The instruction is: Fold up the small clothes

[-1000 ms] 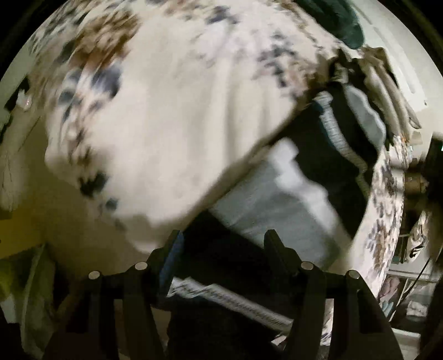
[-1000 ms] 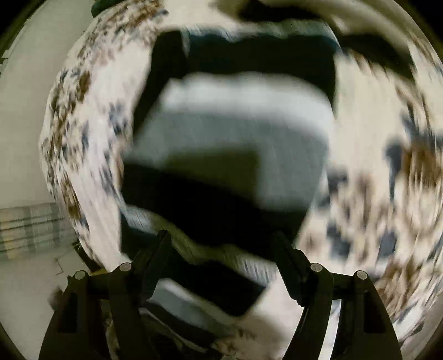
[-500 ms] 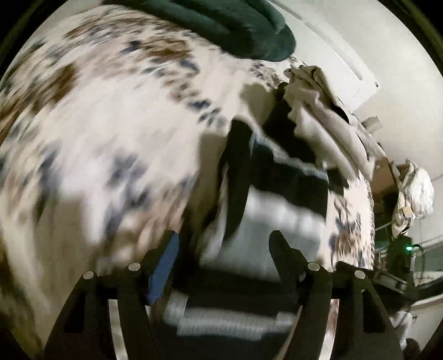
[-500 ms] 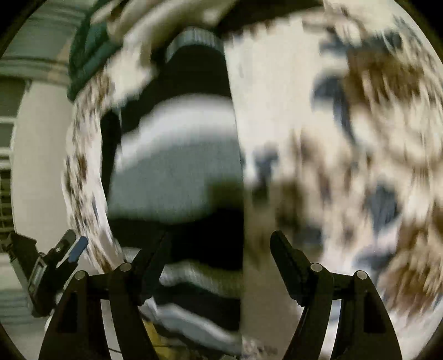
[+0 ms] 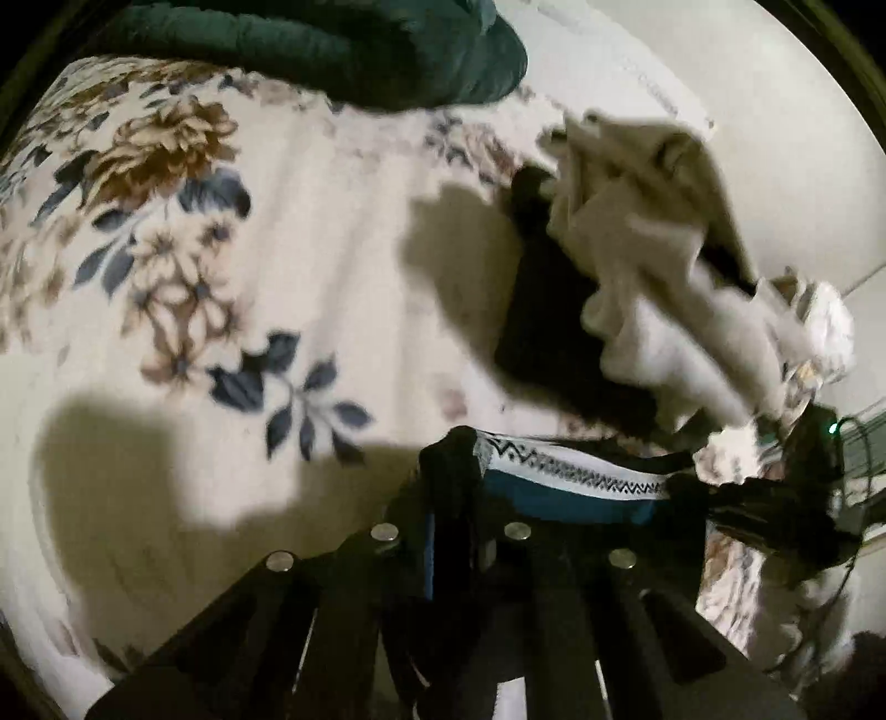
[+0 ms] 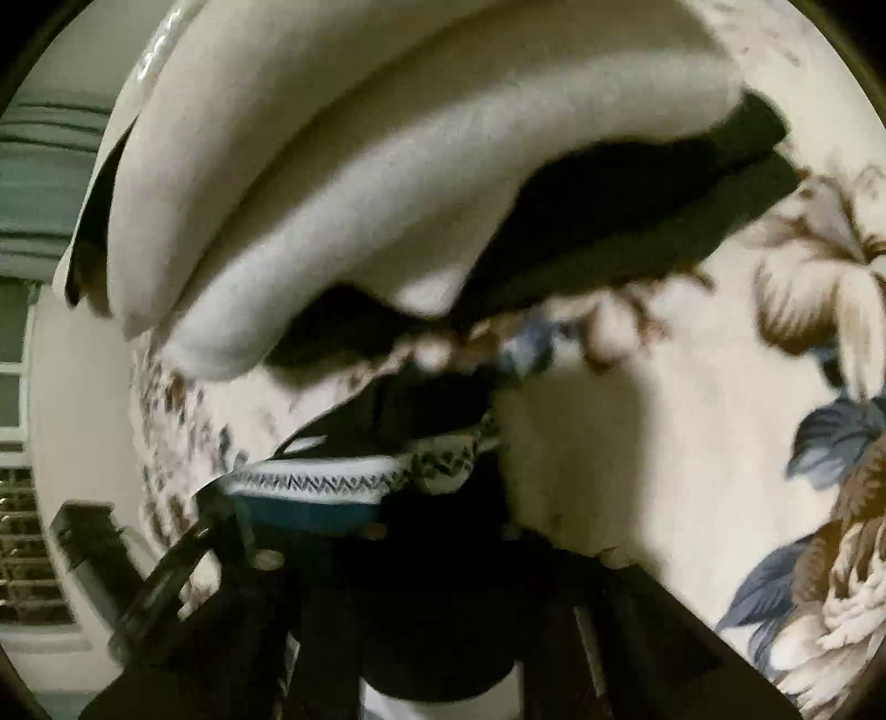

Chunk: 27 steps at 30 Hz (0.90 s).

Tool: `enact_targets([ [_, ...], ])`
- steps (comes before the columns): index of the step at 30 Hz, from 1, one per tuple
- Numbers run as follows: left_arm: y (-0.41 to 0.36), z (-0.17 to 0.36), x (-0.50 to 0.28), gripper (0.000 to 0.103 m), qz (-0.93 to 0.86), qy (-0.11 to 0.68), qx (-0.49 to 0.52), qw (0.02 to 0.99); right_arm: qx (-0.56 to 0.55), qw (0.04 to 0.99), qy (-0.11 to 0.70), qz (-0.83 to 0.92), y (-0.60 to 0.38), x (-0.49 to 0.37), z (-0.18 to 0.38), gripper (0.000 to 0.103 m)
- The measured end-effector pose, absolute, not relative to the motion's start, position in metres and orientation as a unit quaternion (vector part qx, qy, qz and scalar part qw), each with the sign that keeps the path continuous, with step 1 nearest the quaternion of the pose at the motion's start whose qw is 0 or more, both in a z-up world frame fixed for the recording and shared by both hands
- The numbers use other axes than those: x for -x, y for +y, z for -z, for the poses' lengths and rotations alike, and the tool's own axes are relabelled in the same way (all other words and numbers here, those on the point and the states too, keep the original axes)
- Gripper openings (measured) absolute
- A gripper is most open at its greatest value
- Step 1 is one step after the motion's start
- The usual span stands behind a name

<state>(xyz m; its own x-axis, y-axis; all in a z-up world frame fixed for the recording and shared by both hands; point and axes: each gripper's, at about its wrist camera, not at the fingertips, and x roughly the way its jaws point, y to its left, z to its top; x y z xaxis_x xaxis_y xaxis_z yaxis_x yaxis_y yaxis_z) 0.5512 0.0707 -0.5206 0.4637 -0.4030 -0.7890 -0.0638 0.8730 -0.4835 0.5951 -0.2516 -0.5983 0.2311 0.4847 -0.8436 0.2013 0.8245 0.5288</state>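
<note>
You worked over the floral bedspread (image 5: 232, 310), with a cream-and-black clothes pile (image 5: 653, 288) near its far edge. Your left gripper (image 5: 470, 498) tilted low over the bed, jaws clamped on the striped garment (image 5: 565, 482) at its zigzag band. Your right gripper (image 6: 443, 531) held the same band's other end, jaws closed together on it.

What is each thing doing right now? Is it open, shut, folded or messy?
Left gripper: shut on the striped garment.
Right gripper: shut on it too.
Striped garment: held taut between the two grippers.
Beige clothes: crumpled in a pile.
Black garment: under the pile, unfolded.
Green blanket: bunched up.
Floral sheet: spread flat.
</note>
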Motion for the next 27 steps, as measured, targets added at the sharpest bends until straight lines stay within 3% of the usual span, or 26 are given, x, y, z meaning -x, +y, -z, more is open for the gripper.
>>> enact_targets([
  [8,0.081,0.577,-0.583,0.007,0.104,0.555,0.252,0.786,-0.269,0.738,0.616,-0.059,-0.248,-0.613,0.622,0.004],
  [11,0.089,0.573,-0.579,0.015,0.114,0.552,0.282,0.776,-0.27,0.73,0.626,-0.059,-0.247,-0.612,0.626,0.007],
  [12,0.092,0.567,-0.575,0.026,0.11,0.555,0.282,0.775,-0.27,0.726,0.629,-0.061,-0.248,-0.61,0.624,0.012],
  [14,0.098,0.551,-0.56,0.039,0.113,0.553,0.283,0.775,-0.272,0.723,0.632,-0.067,-0.255,-0.598,0.612,0.041],
  [16,0.103,0.533,-0.538,0.052,0.111,0.547,0.278,0.782,-0.266,0.724,0.632,-0.078,-0.262,-0.579,0.595,0.058],
  [20,0.114,0.497,-0.472,0.055,0.117,0.533,0.281,0.79,-0.271,0.712,0.638,-0.11,-0.28,-0.515,0.565,0.068],
  [27,0.108,0.483,-0.306,0.056,0.083,0.576,0.255,0.772,-0.265,0.661,0.69,-0.128,-0.298,-0.358,0.566,0.068],
])
